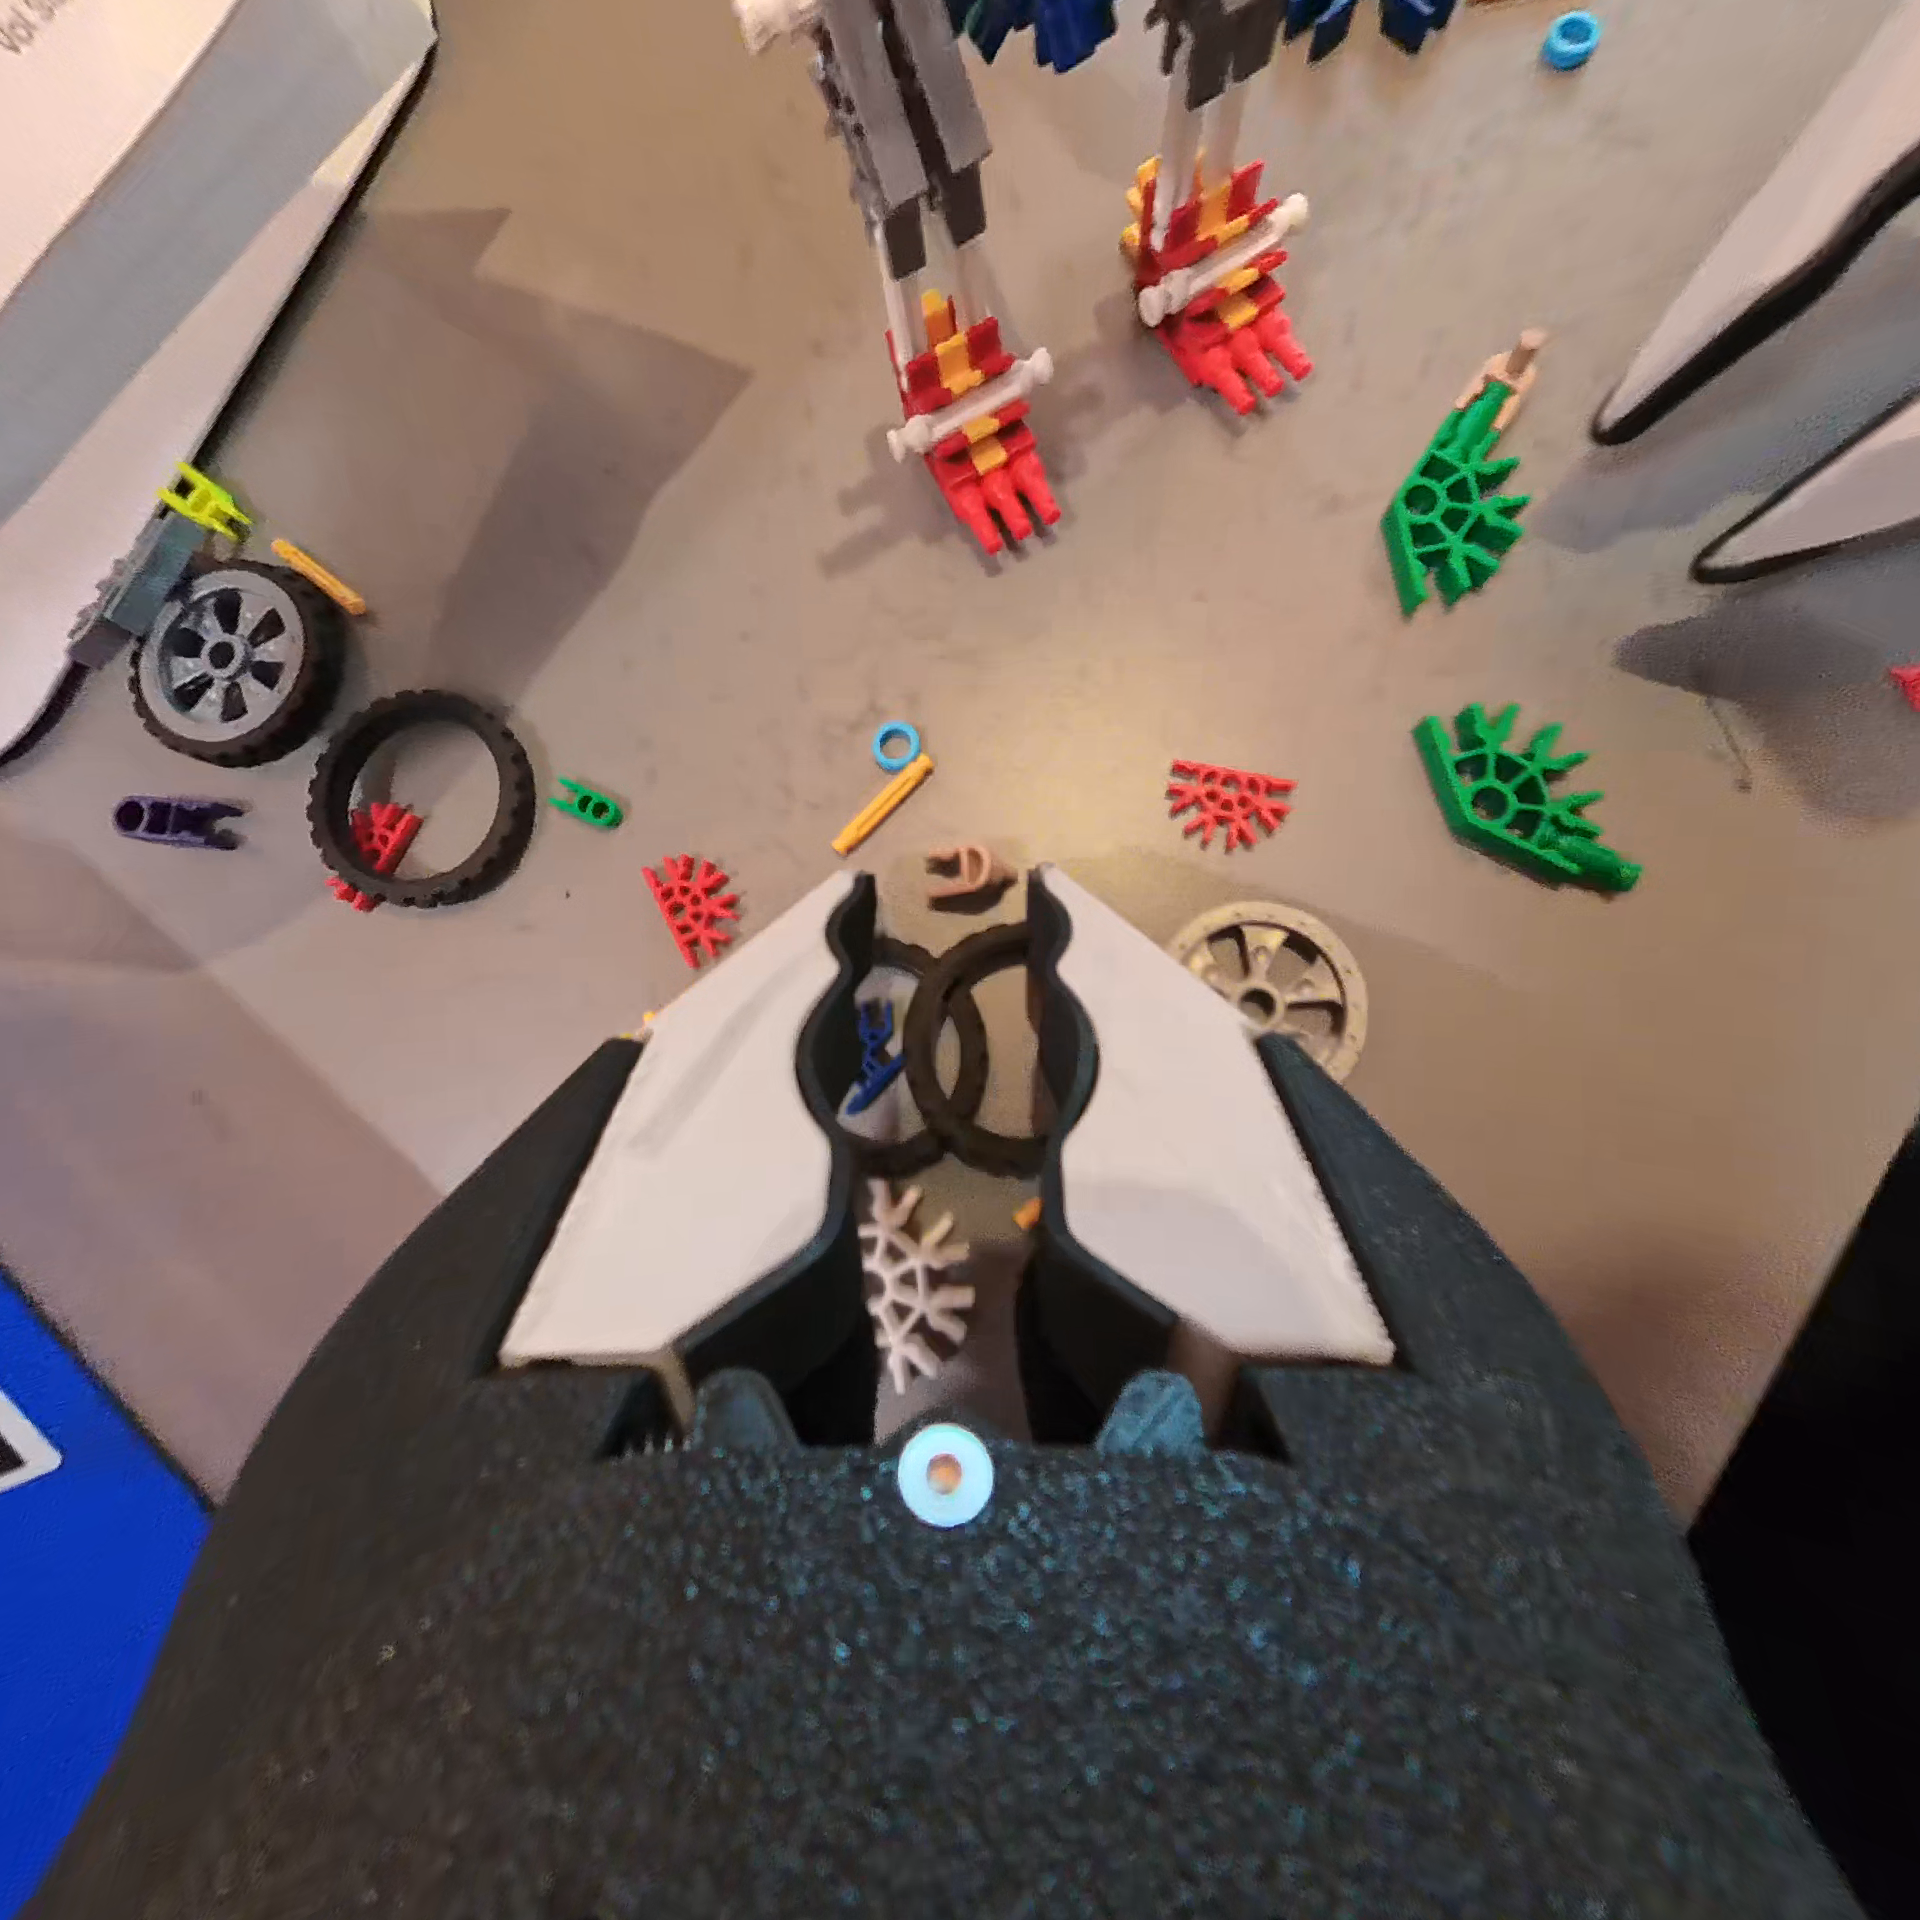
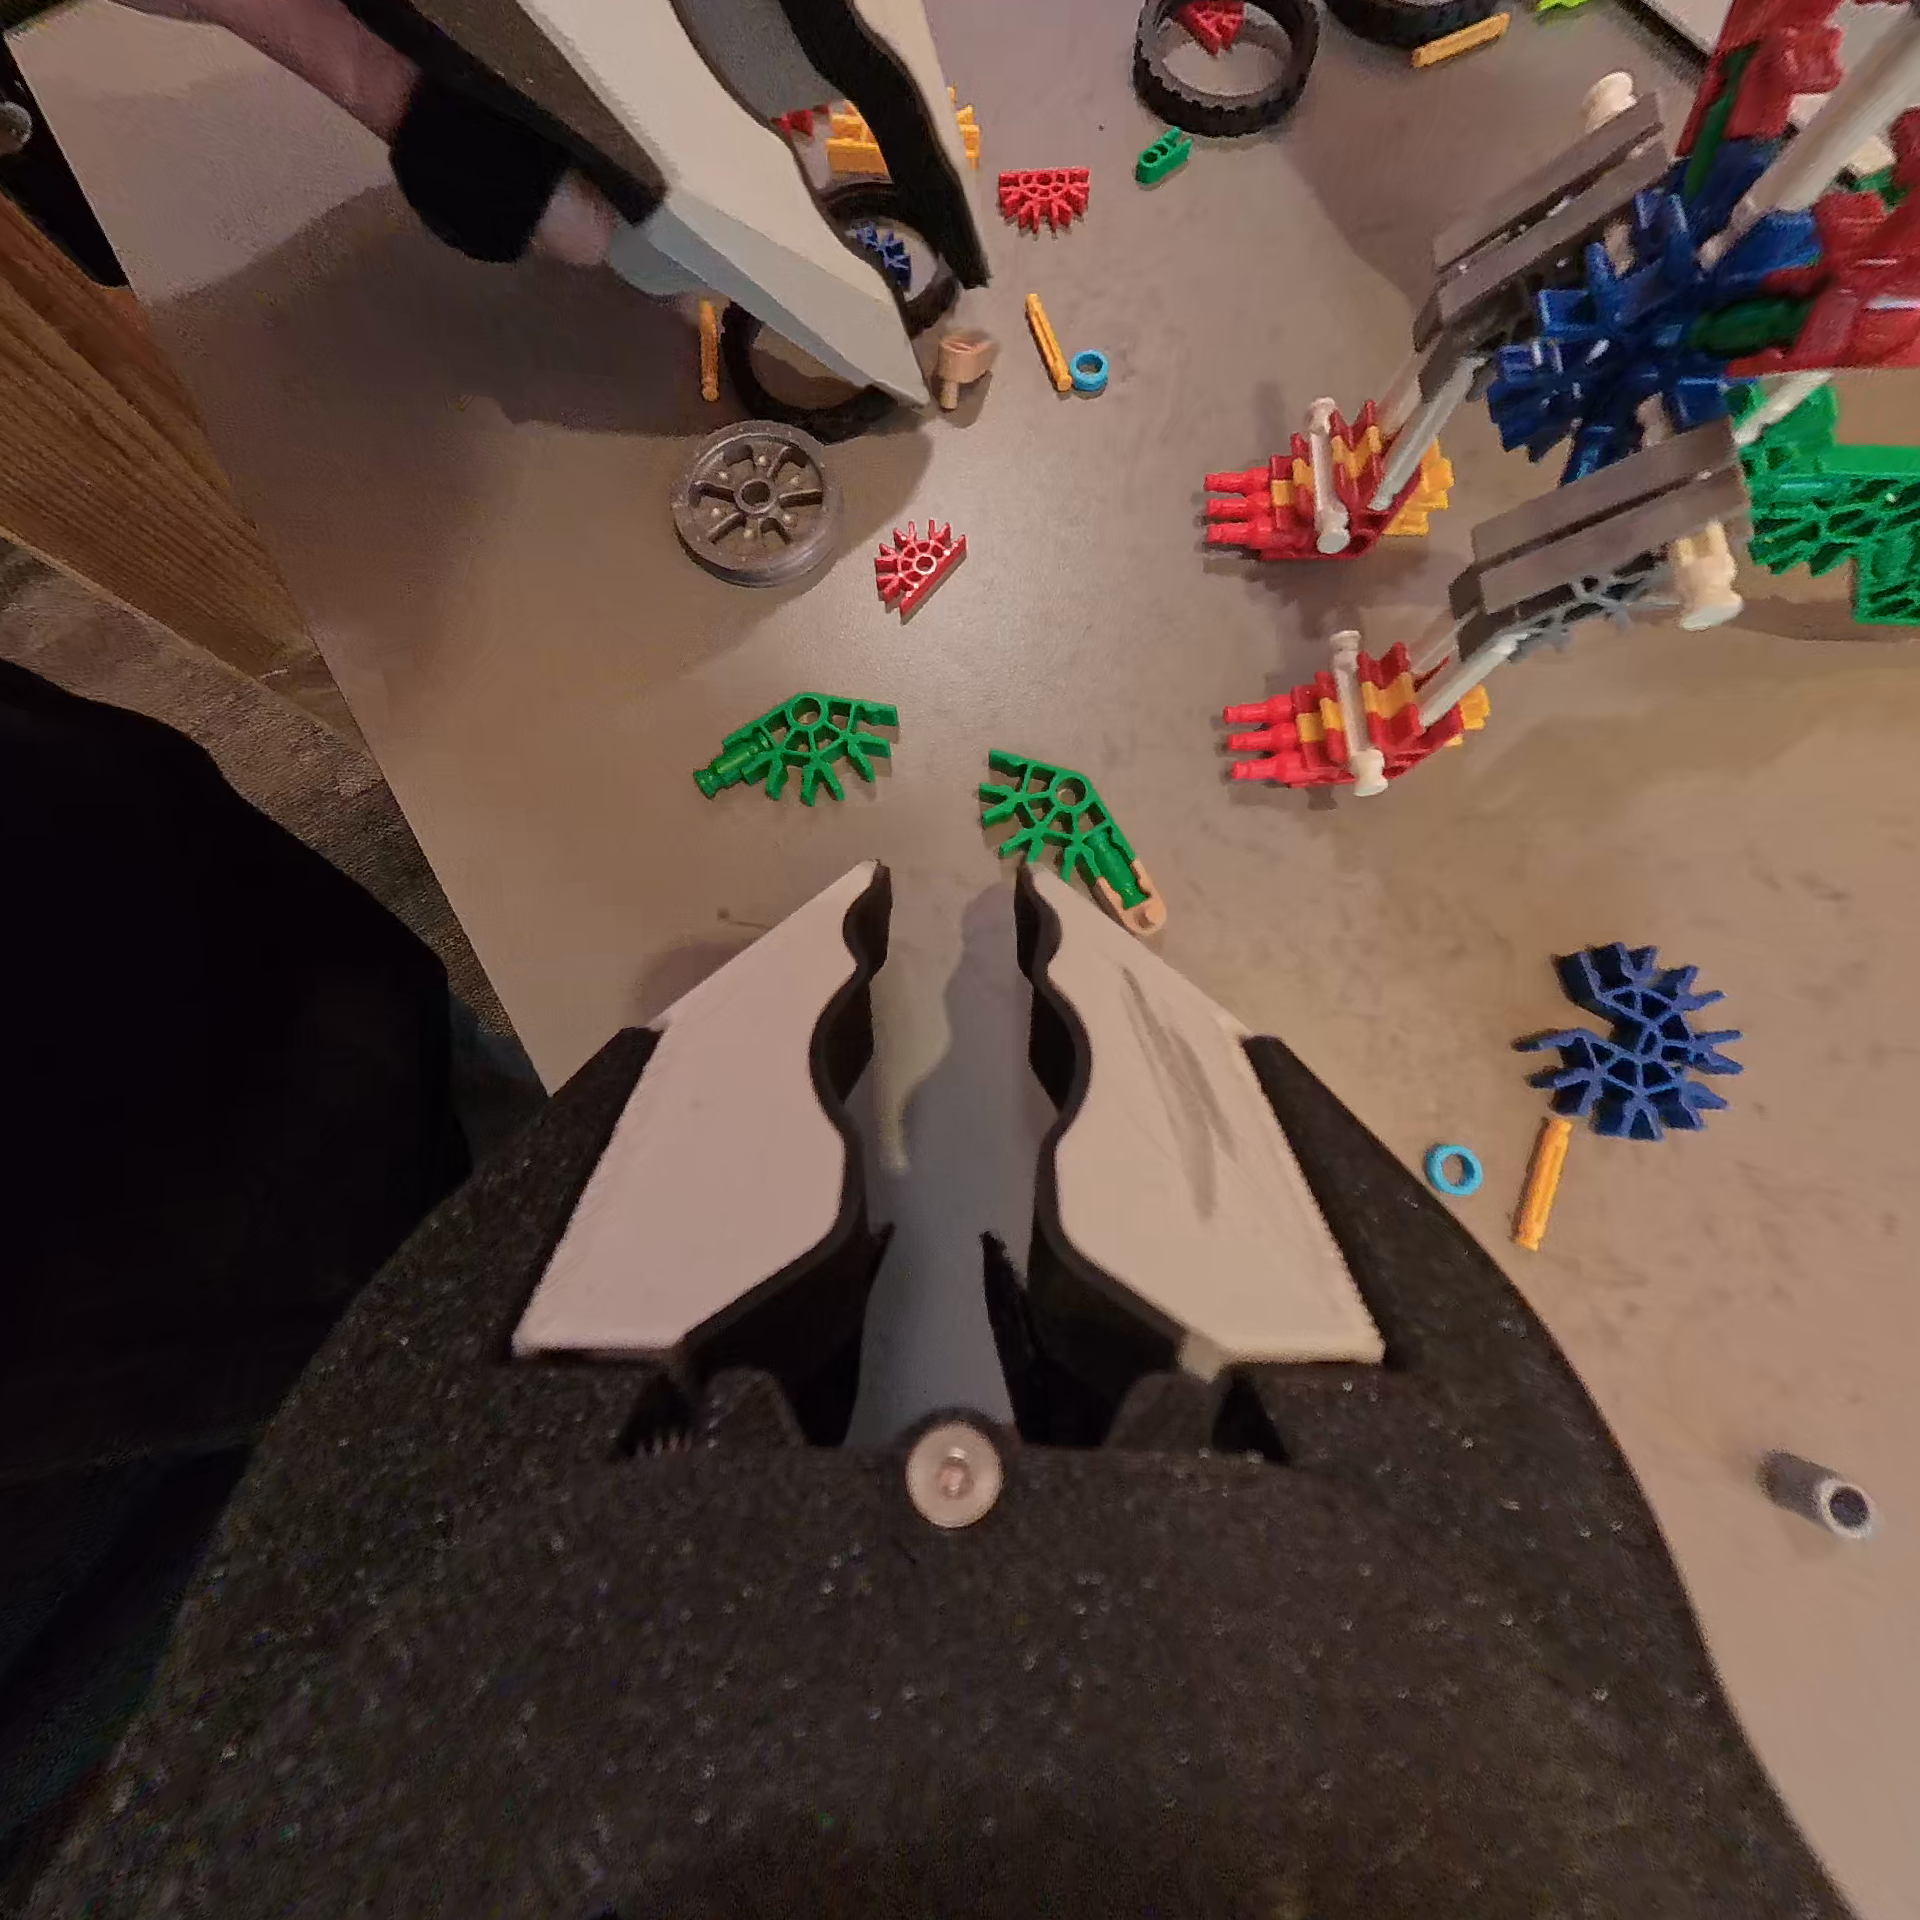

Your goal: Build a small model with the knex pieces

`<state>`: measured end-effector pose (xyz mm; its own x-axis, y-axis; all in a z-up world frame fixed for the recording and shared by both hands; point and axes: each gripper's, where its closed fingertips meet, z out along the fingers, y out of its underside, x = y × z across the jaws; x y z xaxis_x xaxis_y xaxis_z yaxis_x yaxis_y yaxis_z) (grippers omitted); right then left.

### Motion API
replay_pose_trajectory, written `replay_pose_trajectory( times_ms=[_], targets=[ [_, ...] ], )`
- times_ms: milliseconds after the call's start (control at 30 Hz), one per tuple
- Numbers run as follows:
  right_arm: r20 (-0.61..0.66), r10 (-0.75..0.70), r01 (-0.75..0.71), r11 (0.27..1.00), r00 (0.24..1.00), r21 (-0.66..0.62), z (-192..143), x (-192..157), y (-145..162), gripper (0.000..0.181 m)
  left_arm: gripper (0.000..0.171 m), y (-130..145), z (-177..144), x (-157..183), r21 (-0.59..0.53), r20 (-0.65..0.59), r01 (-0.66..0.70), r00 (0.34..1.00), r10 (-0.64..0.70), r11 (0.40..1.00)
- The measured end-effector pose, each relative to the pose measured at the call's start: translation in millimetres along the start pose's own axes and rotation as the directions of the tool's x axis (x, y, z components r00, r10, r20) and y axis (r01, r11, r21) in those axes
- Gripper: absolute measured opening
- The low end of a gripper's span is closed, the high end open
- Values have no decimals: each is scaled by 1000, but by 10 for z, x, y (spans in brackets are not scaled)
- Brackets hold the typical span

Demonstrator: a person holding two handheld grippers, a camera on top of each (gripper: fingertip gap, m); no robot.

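Two black rings (image 1: 971,1049) lie overlapped on the tabletop (image 1: 1039,644) under my left tool (image 1: 948,883), its jaws partly apart above them and gripping nothing I can see, while my right tool (image 2: 951,878) hangs partly open and empty just beside a green fan-shaped piece (image 2: 1049,810).

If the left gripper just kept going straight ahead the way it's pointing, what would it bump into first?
Probably the two overlapping black rubber tyres lying between the open fingers of the left gripper; just beyond the fingertips sits a small tan connector. Depth is hard to judge.
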<state>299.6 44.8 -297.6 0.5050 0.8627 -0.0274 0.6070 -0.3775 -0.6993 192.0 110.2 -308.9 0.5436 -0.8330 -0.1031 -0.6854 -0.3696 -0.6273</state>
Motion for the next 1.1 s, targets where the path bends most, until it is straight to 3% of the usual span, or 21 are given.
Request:
replay_pose_trajectory(
  times_ms=[167, 500, 633, 733, 833, 933, 1100],
  targets=[
    [-26, 37, -37, 999, 999, 1, -95, 61, 113, 24, 17, -31, 78, 5, -3, -16, 5, 1000, -5, 1000],
    [-32, 47, -47, 999, 998, 8, -132, 87, 145, 24, 15, -89, 61, 31, 23, -19, -18, 1000, 19, 1000],
    [-19, 105, -105, 994, 994, 36, -151, 83, 32, 24, 15, -258, -127, 207, 133, -40, -63, 997, 69, 989],
    [91, 231, -242, 961, 969, 133, -185, -39, -247, 24, 16, -486, -324, 373, 277, -17, -116, 992, 126, 954],
    [283, 413, -482, 840, 866, 250, -247, -143, -612, 24, 15, -731, -530, 523, 405, 43, -189, 981, 188, 895],
    [502, 530, -711, 639, 684, 294, -343, -130, -861, 24, 15, -918, -703, 611, 487, 105, -260, 965, 239, 834],
    [778, 466, -885, 401, 421, 238, -577, -182, -1116, 24, 15, -1123, -955, 727, 578, 194, -378, 925, 328, 723]
  ],
)
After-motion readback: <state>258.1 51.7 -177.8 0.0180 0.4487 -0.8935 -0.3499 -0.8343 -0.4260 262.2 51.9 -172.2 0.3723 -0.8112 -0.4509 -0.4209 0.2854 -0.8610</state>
